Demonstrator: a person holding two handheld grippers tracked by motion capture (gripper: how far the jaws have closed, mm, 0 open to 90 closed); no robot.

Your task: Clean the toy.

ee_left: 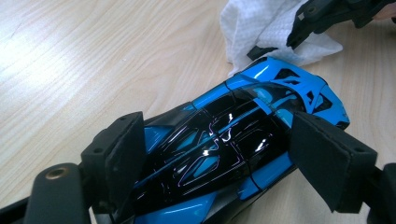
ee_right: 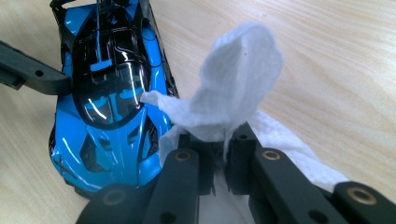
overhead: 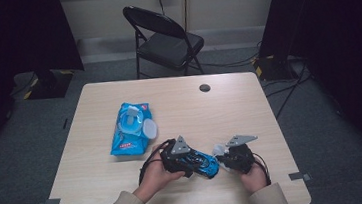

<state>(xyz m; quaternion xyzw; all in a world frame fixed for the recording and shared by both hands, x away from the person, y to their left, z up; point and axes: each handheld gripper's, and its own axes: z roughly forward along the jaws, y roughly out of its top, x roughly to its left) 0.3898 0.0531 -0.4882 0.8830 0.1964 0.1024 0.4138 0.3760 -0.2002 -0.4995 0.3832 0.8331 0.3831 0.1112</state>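
A blue and black toy car point(overhead: 201, 162) lies on the wooden table point(overhead: 179, 107) near its front edge. My left gripper point(ee_left: 224, 154) is shut on the car point(ee_left: 233, 140), one pad against each flank. My right gripper point(ee_right: 217, 154) is shut on a white wet wipe point(ee_right: 233, 88), pinched between its jaws; the wipe bulges up above them and one corner touches the car's point(ee_right: 112, 93) blue nose. From the left gripper view the wipe point(ee_left: 266, 28) lies just beyond the car's front end, with the right gripper point(ee_left: 299, 39) on it. From above, the right gripper point(overhead: 224, 154) sits right of the car.
A blue pack of wet wipes point(overhead: 132, 128) with its white lid flipped open lies left of centre on the table. A round hole point(overhead: 205, 87) is near the far edge. A black folding chair point(overhead: 165, 38) stands behind the table. Dark curtains flank both sides.
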